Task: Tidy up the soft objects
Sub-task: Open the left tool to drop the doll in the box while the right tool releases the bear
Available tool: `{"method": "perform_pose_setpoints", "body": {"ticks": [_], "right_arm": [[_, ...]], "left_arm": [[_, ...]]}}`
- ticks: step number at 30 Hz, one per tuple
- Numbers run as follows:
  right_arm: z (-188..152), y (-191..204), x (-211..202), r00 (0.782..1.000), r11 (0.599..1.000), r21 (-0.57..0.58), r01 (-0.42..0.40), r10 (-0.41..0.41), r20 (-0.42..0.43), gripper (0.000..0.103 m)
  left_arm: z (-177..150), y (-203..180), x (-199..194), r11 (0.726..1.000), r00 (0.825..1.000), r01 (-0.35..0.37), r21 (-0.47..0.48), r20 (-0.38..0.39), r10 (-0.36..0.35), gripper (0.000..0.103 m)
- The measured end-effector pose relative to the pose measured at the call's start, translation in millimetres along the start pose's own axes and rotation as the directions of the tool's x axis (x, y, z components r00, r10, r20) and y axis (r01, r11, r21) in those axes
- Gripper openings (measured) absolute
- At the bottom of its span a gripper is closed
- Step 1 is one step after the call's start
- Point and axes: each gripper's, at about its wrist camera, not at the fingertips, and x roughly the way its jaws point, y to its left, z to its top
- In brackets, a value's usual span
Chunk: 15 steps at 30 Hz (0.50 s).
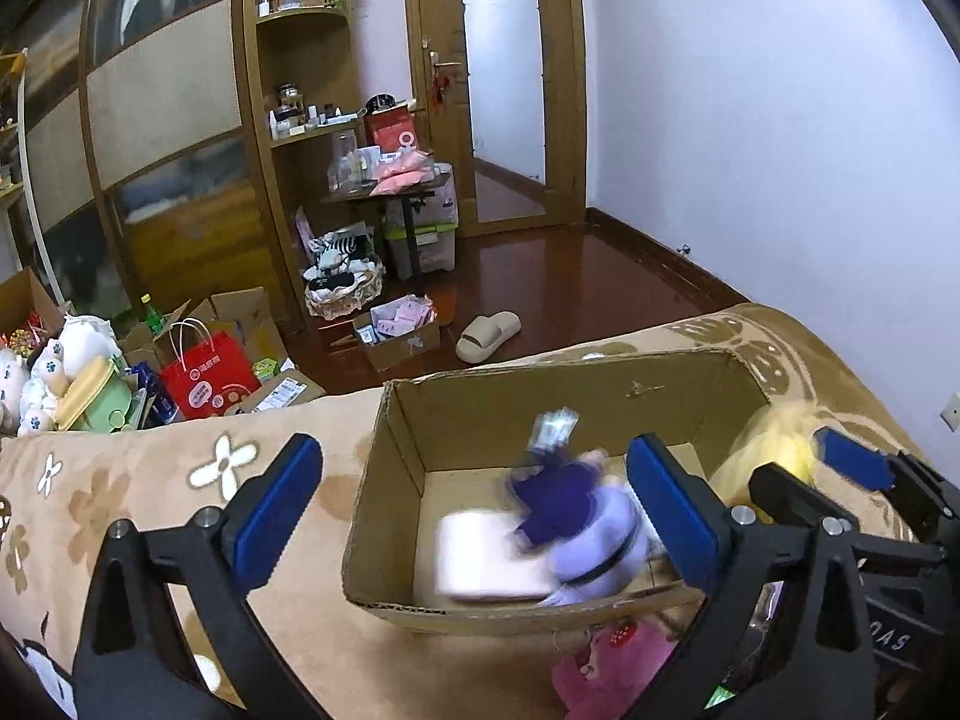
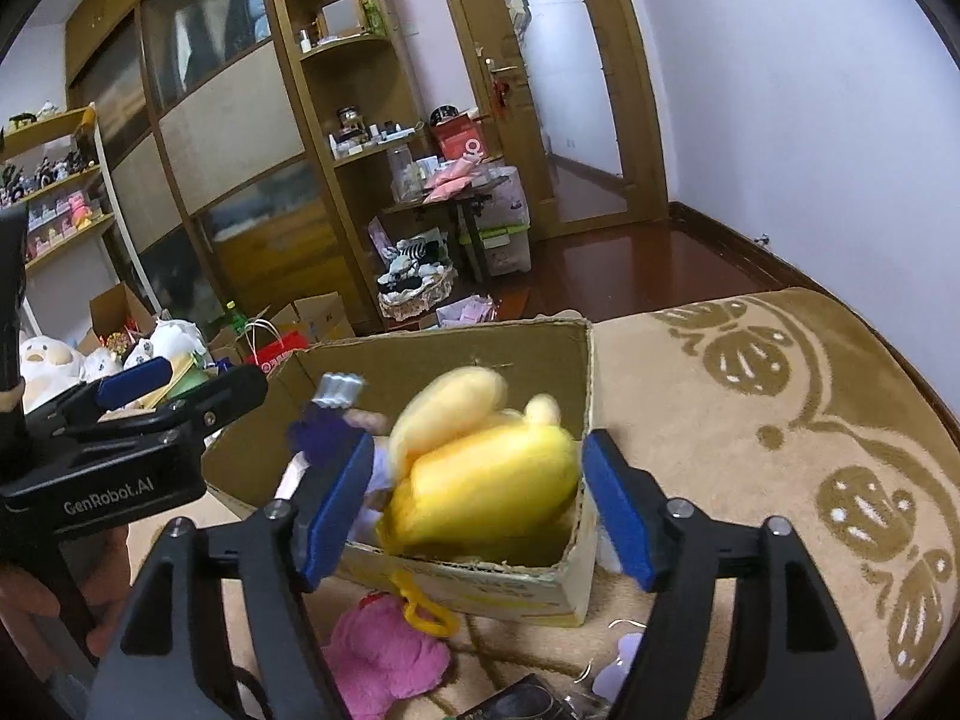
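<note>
- Patterned beige bed cover [image 2: 750, 420] under everything, stretching well past both sets of jaws to either side; plenty of open room there for moving.
- Open cardboard box [image 1: 480, 396] straight ahead of the left gripper [image 1: 474, 510], near wall just under the jaws; in the right wrist view the box's near right corner sits between the right gripper [image 2: 474, 504] pads.
- Yellow plush [image 2: 486, 480], blurred, inside the box at its right end, ahead of and between the right jaws; jaws spread wide on either side, apparently touching nothing, so probably just let go.
- Purple plush [image 1: 576, 516], also blurred, inside the box just left of the left gripper's right pad; left jaws wide, holding nothing.
- White flat item [image 1: 480, 558] on the box floor, touching the purple plush; kind unclear.
- Pink plush [image 2: 378, 654] on the cover, outside the box, below the right gripper's left finger; likely the next soft object.
- Yellow plastic clip [image 2: 426, 606] hanging over the near wall, beside the pink plush.
- Risk: clip snagging a finger on the way down to the pink plush, dragging the yellow plush back out.
- Risk: light box on a soft cover, near wall easily nudged or tipped by a low pass.
- Risk: grippers close together over the box; possible knock between them.
</note>
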Motion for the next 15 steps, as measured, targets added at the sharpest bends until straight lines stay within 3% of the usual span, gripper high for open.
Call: {"method": "perform_pose_setpoints", "body": {"ticks": [6,15], "right_arm": [[0,-3,-13,1.0,1.0,0.018,0.009,-0.01,0.028,0.092],[-9,-3,-31,0.999,0.999,0.011,0.045,-0.045,-0.004,0.093]], "left_arm": [[-3,16,-2,0.999,0.999,-0.004,-0.052,-0.047,0.002,0.101],[-7,28,-21,0.997,0.995,-0.014,-0.082,-0.097,0.006,0.101]]}}
